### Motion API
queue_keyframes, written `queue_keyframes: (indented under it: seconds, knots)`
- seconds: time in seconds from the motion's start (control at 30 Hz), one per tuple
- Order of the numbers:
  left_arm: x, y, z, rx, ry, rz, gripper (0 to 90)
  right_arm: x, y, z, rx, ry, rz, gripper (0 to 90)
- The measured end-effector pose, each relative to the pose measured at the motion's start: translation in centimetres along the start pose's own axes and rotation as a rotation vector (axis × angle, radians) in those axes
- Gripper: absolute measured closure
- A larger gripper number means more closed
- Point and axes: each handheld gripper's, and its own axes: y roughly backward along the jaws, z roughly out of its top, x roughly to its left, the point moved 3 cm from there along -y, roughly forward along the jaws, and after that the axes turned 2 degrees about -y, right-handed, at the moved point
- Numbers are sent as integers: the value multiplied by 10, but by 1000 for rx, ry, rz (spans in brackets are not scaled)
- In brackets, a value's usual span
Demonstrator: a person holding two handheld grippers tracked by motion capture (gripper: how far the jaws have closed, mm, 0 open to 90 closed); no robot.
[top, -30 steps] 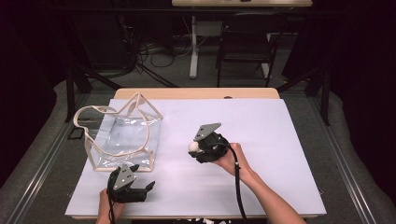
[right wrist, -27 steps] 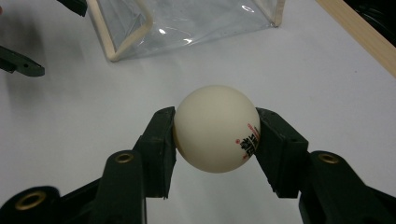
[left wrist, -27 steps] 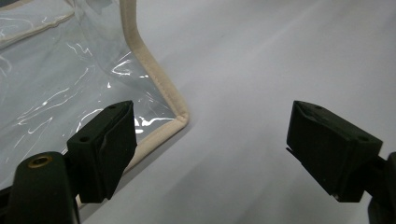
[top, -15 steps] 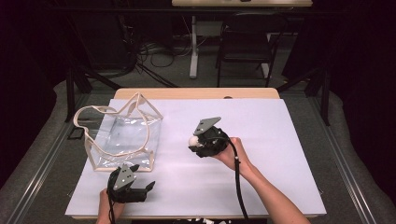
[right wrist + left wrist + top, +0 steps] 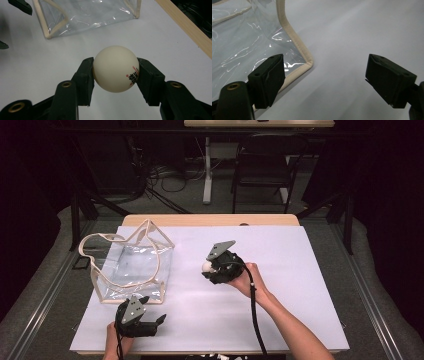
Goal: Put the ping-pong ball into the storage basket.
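The right gripper (image 5: 115, 75) was clamped on a white ball (image 5: 115, 69) held above the table (image 5: 300, 270), right of the clear bag (image 5: 132, 265), while the left gripper (image 5: 324, 80) rested with jaws apart and empty beside the bag's corner.

left gripper (image 5: 324, 77) jaws wide apart above the white worktop (image 5: 362, 30), clear bag's (image 5: 242, 45) beige-trimmed corner seemingly just beyond the left jaw

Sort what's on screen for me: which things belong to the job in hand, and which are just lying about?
In the job:
- white ball, clamped in the right gripper
- clear bag with beige trim
- left gripper, jaws open by the bag's corner

Lying about:
- white table cover
- chair behind the table
- floor cables
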Motion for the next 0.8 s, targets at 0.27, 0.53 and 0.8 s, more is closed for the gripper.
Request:
queue_keyframes:
  seconds: [0.27,0.53,0.8]
  knots:
    - [0,0,0,0,-2,0,164,-3,0,5,-4,-1,-11,508]
    - [0,-1,0,1,-3,-2,164,-8,-1,11,-3,-8,-10,509]
    - [0,-1,0,4,-4,-3,164,-13,-2,18,1,-9,-16,508]
